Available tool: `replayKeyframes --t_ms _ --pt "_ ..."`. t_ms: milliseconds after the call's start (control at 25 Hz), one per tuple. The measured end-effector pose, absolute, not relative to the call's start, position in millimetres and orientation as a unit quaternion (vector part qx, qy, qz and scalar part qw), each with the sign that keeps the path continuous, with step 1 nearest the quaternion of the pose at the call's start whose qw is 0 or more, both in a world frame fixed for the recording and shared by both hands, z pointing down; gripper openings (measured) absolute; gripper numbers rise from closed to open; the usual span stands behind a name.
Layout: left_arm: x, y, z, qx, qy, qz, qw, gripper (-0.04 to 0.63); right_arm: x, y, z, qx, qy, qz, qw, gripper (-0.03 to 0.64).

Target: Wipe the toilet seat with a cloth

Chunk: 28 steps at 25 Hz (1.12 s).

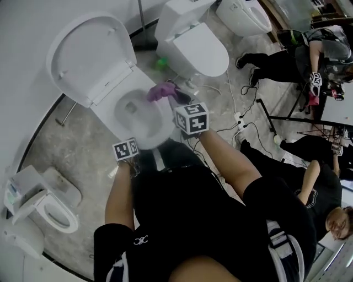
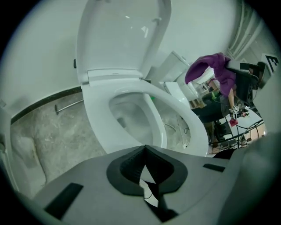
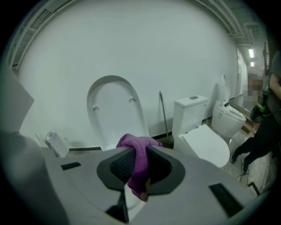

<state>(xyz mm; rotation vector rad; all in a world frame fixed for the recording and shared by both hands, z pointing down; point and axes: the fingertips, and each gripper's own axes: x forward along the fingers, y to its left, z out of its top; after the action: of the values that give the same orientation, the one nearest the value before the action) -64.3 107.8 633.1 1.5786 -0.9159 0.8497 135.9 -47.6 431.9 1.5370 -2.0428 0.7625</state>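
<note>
A white toilet stands with its lid raised, and its seat rings the bowl. My right gripper is shut on a purple cloth, which hangs over the seat's far right side. In the right gripper view the cloth is bunched between the pads of that gripper, with the lid behind it. My left gripper hovers at the bowl's near rim. Its jaws are shut on nothing, and the seat and the cloth lie beyond them.
A second toilet with its lid down stands just right of this one, and a third toilet stands farther back. A small toilet sits at lower left. Cables run across the floor, and people are at the right.
</note>
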Motion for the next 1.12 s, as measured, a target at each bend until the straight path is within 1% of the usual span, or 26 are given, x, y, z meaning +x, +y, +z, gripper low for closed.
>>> replayKeyframes --t_ms 280,720,880,1120 --pt "-61 119 689 0.614 -0.430 0.333 0.572 0.008 134 -74 478 0.524 -0.766 0.279 0.247 0.059" --pt "-57 134 793 0.569 -0.475 0.335 0.582 0.008 133 -123 567 0.488 -0.789 0.278 0.249 0.060" --pt "-52 128 804 0.574 -0.490 0.297 0.585 0.008 133 -149 602 0.479 -0.797 0.259 0.260 0.060" --pt "-54 123 793 0.552 -0.520 0.206 0.619 0.008 118 -194 652 0.460 -0.810 0.229 0.283 0.059"
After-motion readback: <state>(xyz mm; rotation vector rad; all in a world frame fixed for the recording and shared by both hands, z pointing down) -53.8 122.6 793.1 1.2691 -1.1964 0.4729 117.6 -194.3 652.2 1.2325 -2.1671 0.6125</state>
